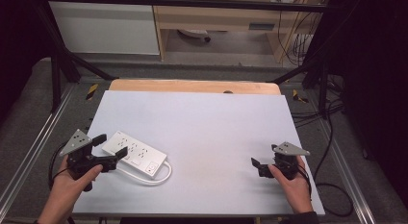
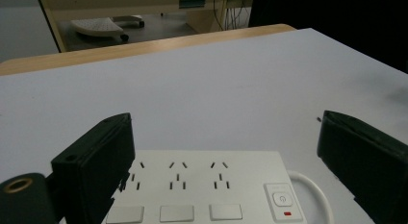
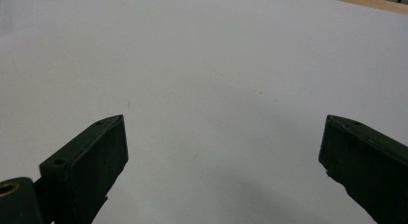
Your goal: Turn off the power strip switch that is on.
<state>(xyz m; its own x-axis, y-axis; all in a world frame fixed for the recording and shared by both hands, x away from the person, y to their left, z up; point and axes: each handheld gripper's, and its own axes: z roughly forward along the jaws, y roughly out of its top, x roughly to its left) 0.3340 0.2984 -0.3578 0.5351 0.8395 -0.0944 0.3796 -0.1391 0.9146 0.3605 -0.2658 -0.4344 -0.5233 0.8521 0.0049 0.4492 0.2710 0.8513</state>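
Observation:
A white power strip (image 1: 134,154) lies flat on the white table sheet (image 1: 211,132) at the near left, its white cable (image 1: 156,178) curling round its near end. My left gripper (image 1: 109,146) stands open, its two black jaws straddling the strip's left end without touching it. The left gripper view has the strip (image 2: 202,190) low between the wide-apart jaws of that gripper (image 2: 226,152), with its sockets, three flat buttons and a switch with a red mark (image 2: 284,202). My right gripper (image 1: 256,166) is open at the near right over bare sheet (image 3: 216,89), nothing between its jaws.
A wooden table edge (image 1: 192,86) runs along the far side of the sheet. Metal frame rails (image 1: 33,152) flank the table, and cables (image 1: 327,137) trail on the floor to the right. Wooden furniture (image 1: 216,17) stands behind.

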